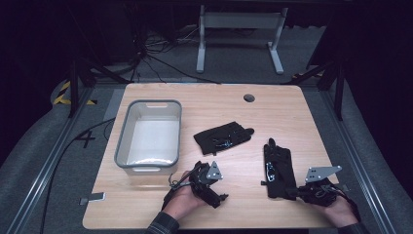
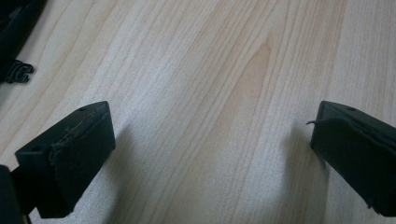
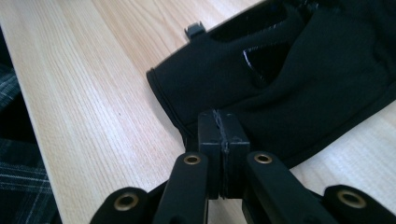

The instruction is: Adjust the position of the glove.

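Observation:
Two black gloves lie on the wooden table [image 1: 243, 112]. One glove [image 1: 224, 136] rests near the middle, the other glove [image 1: 277, 170] lies lengthwise at the right. My right gripper [image 1: 297, 191] sits at the near end of that right glove. In the right gripper view its jaws are pressed together [image 3: 223, 119] over the cuff hem of the glove [image 3: 299, 84], apparently pinching it. My left gripper [image 1: 214, 191] hovers over bare wood near the front edge; its jaws stand wide apart [image 2: 210, 140] with nothing between them. A black glove edge with a clasp [image 2: 16, 70] shows at the upper left.
A grey plastic bin [image 1: 148, 136] with nothing in it stands at the table's left. A round cable hole [image 1: 249, 98] lies near the far edge. A white stand [image 1: 238, 34] and cables are on the floor beyond.

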`<state>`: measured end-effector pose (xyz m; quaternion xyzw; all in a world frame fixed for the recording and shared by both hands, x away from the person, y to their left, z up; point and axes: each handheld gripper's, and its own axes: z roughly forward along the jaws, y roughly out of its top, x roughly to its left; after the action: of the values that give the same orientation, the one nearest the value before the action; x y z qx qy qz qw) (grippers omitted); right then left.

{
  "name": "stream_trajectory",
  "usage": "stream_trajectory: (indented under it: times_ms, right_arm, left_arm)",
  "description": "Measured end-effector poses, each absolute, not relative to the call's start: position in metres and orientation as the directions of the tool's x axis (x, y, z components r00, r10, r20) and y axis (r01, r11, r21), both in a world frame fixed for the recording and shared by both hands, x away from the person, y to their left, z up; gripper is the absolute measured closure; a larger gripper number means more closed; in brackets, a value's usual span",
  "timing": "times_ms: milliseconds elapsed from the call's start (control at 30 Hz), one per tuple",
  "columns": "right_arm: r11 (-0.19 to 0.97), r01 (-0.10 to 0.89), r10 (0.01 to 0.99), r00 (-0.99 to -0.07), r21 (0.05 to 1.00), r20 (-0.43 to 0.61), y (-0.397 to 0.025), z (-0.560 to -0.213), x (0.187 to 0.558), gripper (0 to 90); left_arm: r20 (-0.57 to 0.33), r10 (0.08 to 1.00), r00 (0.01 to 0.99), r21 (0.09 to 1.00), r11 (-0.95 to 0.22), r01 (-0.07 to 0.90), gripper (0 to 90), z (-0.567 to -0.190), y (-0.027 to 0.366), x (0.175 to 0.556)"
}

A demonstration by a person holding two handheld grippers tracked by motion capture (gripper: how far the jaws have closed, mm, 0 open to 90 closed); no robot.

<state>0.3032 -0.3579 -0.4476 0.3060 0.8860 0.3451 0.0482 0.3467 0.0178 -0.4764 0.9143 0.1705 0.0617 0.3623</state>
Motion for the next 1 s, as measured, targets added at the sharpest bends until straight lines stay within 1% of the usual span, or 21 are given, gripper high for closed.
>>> stream_trajectory:
  times_ms: [67,133,167,500,733,900,1000]
  right_arm:
    - [0.552,0.493,0.569,-0.812,0.672,0.129,-0.357,-0.443,0.305,90.0]
    - [0.554,0.483,0.577,-0.81,0.678,0.105,-0.353,-0.439,0.31,90.0]
    - [0.556,0.481,0.586,-0.805,0.678,0.091,-0.351,-0.438,0.315,90.0]
    - [0.512,0.488,0.642,-0.764,0.707,0.064,-0.342,-0.429,0.363,90.0]
    - [0.514,0.512,0.668,-0.742,0.688,0.053,-0.337,-0.436,0.392,90.0]
    - [0.539,0.534,0.671,-0.74,0.651,0.05,-0.334,-0.449,0.399,90.0]
    - [0.539,0.533,0.672,-0.739,0.652,0.049,-0.333,-0.449,0.398,90.0]
  left_arm:
    - [-0.011,0.357,0.934,0.684,-0.679,0.267,0.1,-0.476,0.018,0.347]
    - [-0.011,0.357,0.934,0.684,-0.679,0.267,0.1,-0.476,0.018,0.347]
    - [-0.011,0.357,0.934,0.684,-0.679,0.268,0.1,-0.476,0.018,0.347]
    - [-0.011,0.357,0.934,0.683,-0.679,0.268,0.1,-0.476,0.018,0.347]
    - [-0.011,0.357,0.934,0.684,-0.679,0.268,0.1,-0.476,0.018,0.347]
    - [-0.011,0.357,0.934,0.684,-0.679,0.268,0.1,-0.476,0.018,0.347]
    - [-0.011,0.357,0.934,0.684,-0.679,0.267,0.1,-0.476,0.018,0.347]
